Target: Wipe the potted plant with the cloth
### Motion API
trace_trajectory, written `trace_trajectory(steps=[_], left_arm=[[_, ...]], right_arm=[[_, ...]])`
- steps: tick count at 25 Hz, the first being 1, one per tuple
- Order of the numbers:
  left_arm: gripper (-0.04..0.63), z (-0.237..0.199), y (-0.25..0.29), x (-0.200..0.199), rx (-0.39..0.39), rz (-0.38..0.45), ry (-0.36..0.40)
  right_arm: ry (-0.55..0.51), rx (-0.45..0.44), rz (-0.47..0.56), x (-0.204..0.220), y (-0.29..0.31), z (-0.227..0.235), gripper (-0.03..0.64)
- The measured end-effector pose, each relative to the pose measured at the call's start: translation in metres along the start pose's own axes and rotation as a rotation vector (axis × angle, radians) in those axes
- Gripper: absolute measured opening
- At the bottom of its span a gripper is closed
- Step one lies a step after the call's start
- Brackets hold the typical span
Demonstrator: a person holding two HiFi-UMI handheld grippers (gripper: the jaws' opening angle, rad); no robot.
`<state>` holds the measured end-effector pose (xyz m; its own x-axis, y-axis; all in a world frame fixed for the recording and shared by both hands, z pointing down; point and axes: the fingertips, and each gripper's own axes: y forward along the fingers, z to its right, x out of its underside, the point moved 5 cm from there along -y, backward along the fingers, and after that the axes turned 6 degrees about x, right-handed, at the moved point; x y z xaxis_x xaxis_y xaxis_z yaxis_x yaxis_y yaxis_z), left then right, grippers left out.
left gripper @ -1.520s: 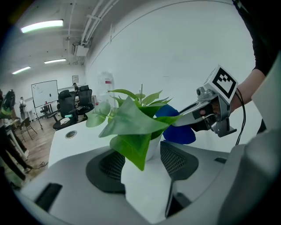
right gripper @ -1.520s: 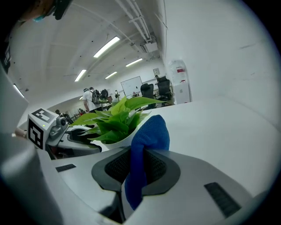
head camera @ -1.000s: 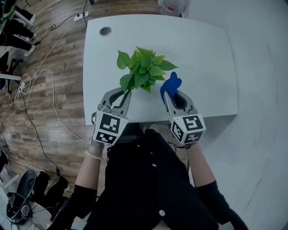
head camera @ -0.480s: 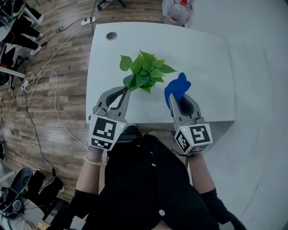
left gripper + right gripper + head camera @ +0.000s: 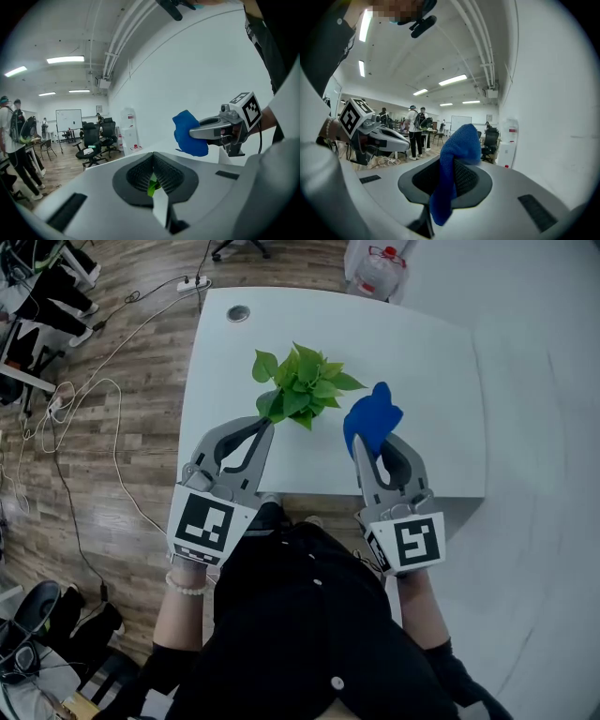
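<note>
The head view alone shows the whole potted plant [image 5: 302,387]: a bunch of green leaves standing near the middle of the white desk [image 5: 422,352], the pot itself hidden under the foliage. From there the left tongs [image 5: 265,423] reach the plant's near-left edge, their tips at a low leaf, but from above it is hard to say whether they grip it. The left gripper view settles that: the two ribbed pads are pressed together with a sliver of green leaf [image 5: 151,186] pinched between them. That view shows nothing more of the plant. Beyond the jaws it shows the blue cloth [image 5: 190,133] off to the right, and an office room with black chairs [image 5: 93,140] and a whiteboard [image 5: 68,119].

The right tongs [image 5: 366,448] stand to the near-right of the plant, just beside its foliage. Seen from above, the cloth covers their tips in a rounded blue lump close to the plant's right-hand leaves; whether it touches them cannot be told. The right gripper view shows the hold: the jaws are clamped on the cloth, which rises above the pads and hangs down below them. It also shows the marker cube [image 5: 355,116] of the left tongs off to the left, and people [image 5: 417,126] standing far back, but no leaf of the plant.

Beyond the plant, on the side away from the tongs, a round grommet [image 5: 238,312] is set in the desk's far-left corner.
</note>
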<state>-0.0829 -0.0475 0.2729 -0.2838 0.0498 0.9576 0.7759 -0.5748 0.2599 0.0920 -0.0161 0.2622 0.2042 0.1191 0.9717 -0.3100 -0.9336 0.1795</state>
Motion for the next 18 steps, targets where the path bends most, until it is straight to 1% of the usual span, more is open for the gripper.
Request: trace_trajectory(steps=[3,6,9,14,18], left_arm=[[0.015,0.004,-0.002,-0.013,0.000,0.017,0.017],[0.015,0.011,-0.003,-0.021,-0.012,0.016,-0.008],[0.015,0.016,-0.002,-0.024,-0.024,0.014,-0.027],[0.015,0.018,-0.003,-0.026,-0.035,0.019,-0.038],[0.014,0.017,-0.001,-0.021,-0.041,0.015,-0.034]], right_arm=[[-0.054,0.005,0.066,-0.020,-0.005,0.000,0.084],[-0.074,0.001,0.101,-0.029,-0.010,0.002,0.084],[-0.071,-0.008,0.129,-0.033,-0.012,0.004,0.084],[-0.069,-0.006,0.140,-0.035,-0.016,0.006,0.083],[-0.040,-0.010,0.129,-0.028,-0.016,0.009,0.084]])
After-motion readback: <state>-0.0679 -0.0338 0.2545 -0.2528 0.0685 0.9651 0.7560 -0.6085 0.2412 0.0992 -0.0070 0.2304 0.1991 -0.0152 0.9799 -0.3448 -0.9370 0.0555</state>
